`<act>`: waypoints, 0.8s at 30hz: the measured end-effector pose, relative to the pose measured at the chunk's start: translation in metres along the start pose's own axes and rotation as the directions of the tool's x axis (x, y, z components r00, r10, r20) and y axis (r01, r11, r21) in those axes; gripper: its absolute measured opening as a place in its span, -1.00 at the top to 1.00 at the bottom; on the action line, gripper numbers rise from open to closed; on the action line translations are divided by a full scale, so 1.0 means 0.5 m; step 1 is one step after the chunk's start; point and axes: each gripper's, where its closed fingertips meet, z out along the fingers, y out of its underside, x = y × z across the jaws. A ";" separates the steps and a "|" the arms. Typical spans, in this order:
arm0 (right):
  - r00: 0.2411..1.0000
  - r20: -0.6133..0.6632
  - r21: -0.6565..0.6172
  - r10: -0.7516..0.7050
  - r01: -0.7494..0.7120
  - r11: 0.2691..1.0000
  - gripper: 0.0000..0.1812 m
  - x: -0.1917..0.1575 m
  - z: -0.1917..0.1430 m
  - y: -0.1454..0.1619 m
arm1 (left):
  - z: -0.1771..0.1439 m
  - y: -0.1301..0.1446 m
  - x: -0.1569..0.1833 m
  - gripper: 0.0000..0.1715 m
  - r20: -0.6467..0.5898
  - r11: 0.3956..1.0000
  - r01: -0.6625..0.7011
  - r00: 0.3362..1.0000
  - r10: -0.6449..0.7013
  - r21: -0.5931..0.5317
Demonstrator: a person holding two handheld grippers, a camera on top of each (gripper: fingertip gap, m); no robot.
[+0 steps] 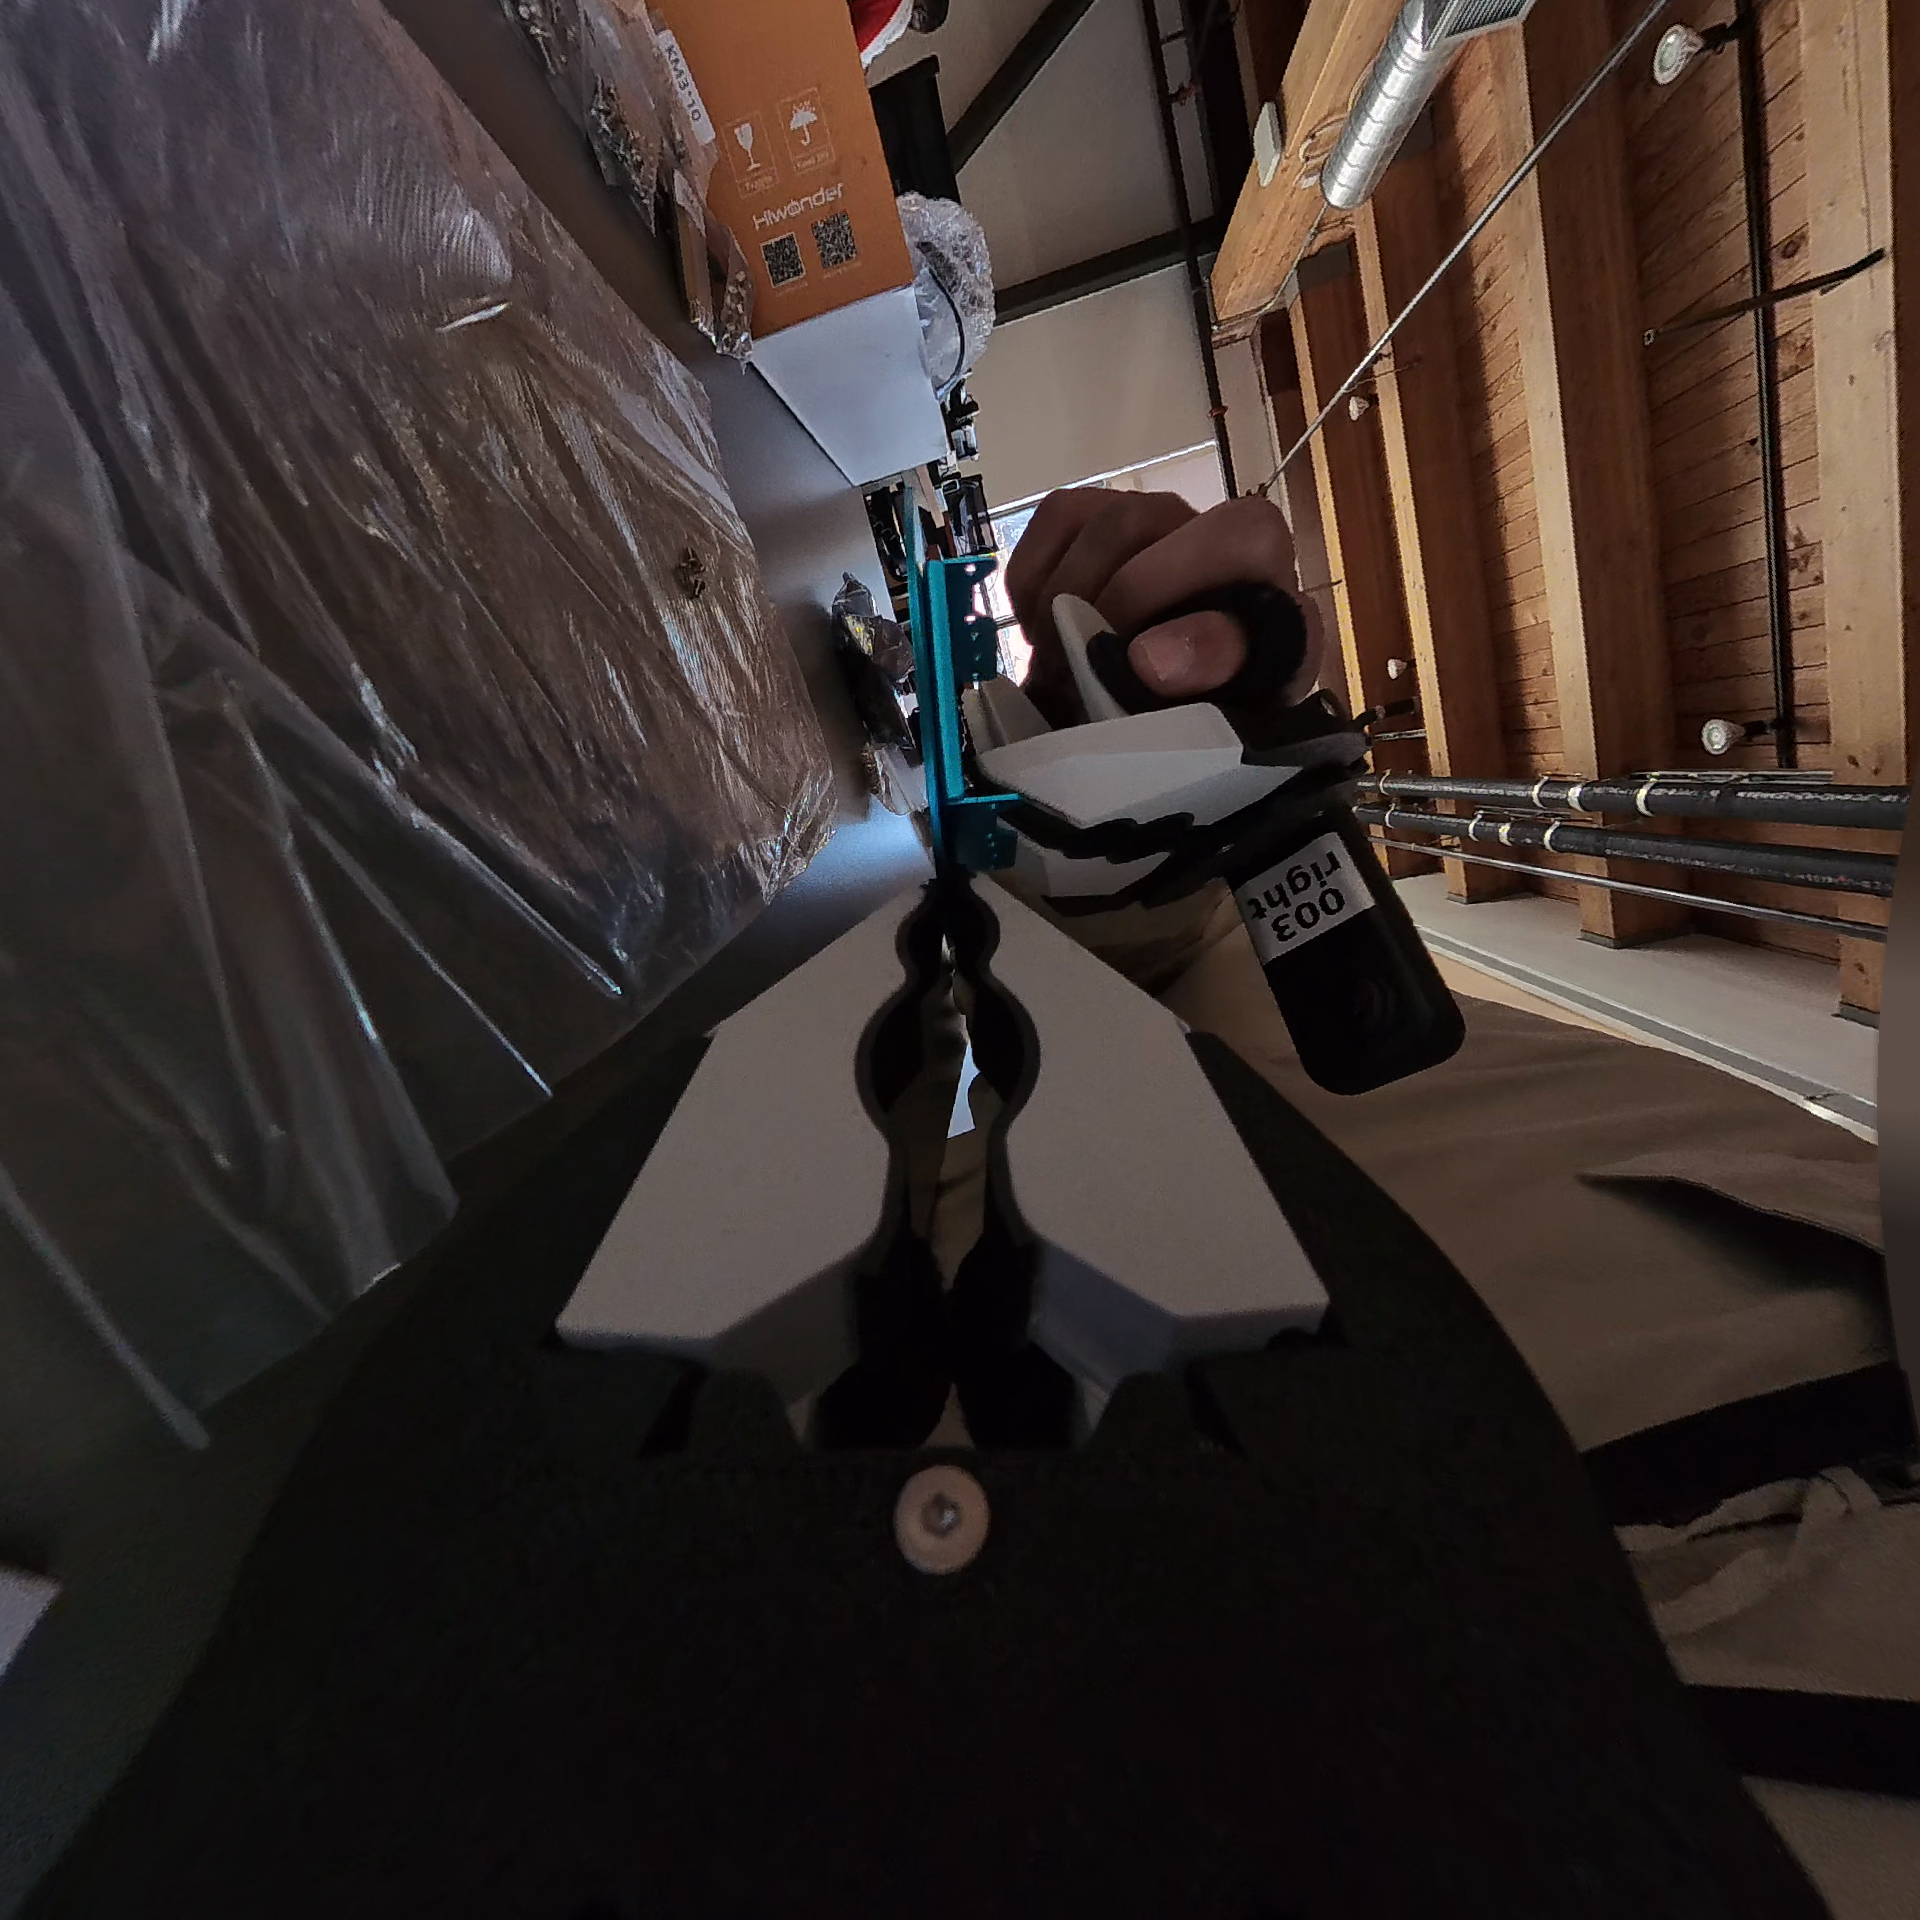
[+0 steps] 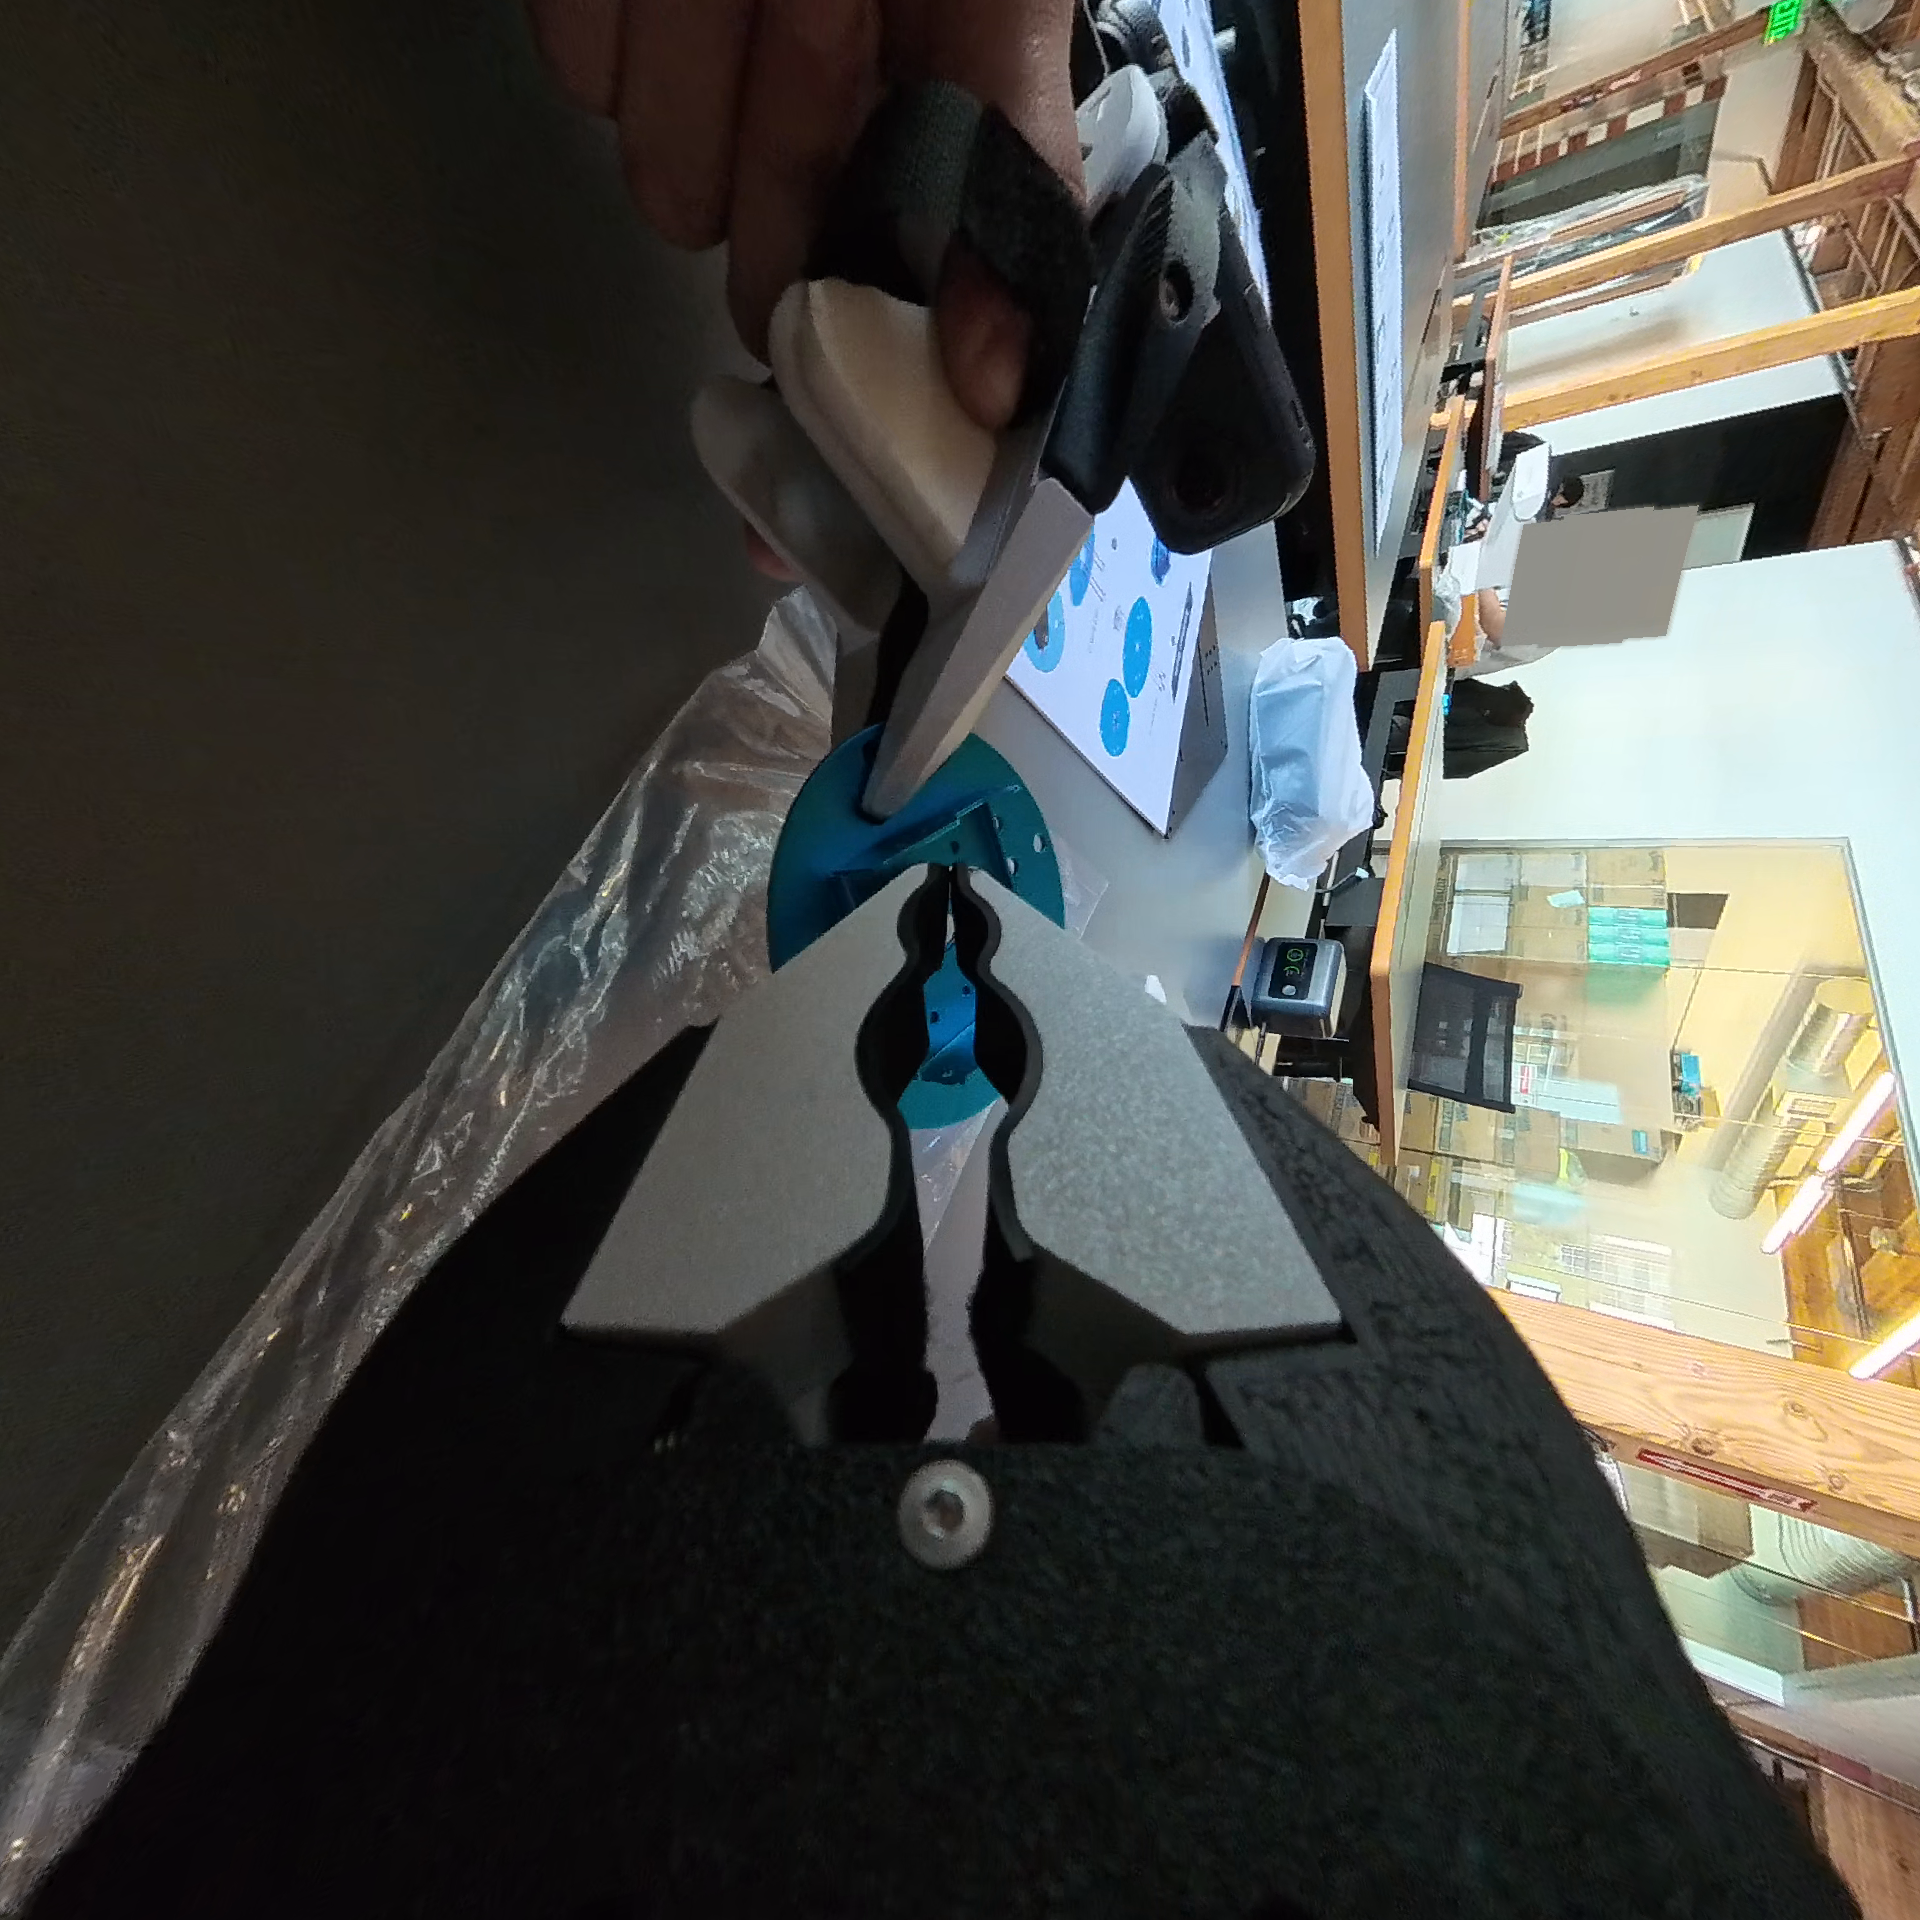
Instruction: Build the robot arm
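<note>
Timber-beamed room [image 1: 1558, 416], grey table [image 2: 1226, 831], plastic bags [image 1: 364, 623], orange box [image 1: 800, 177].

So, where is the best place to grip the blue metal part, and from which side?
Probably the thin rim of the blue metal part, taken edge-on, since the disc is flat and slips between closed fingers. The left gripper already pinches the rim from above; the right gripper clamps the perforated bracket from the opposite side.
</note>
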 end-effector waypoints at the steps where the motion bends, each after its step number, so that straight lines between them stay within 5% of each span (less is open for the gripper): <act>1: 1.000 0.003 0.000 -0.001 0.001 1.000 1.00 0.000 0.000 0.000 | 0.000 0.000 0.000 1.00 0.000 1.000 0.000 1.000 0.000 0.000; 24: 0.998 0.049 0.007 0.040 -0.040 0.999 0.99 0.001 0.002 0.002 | -0.001 0.001 0.000 1.00 -0.009 1.000 0.003 1.000 -0.003 0.008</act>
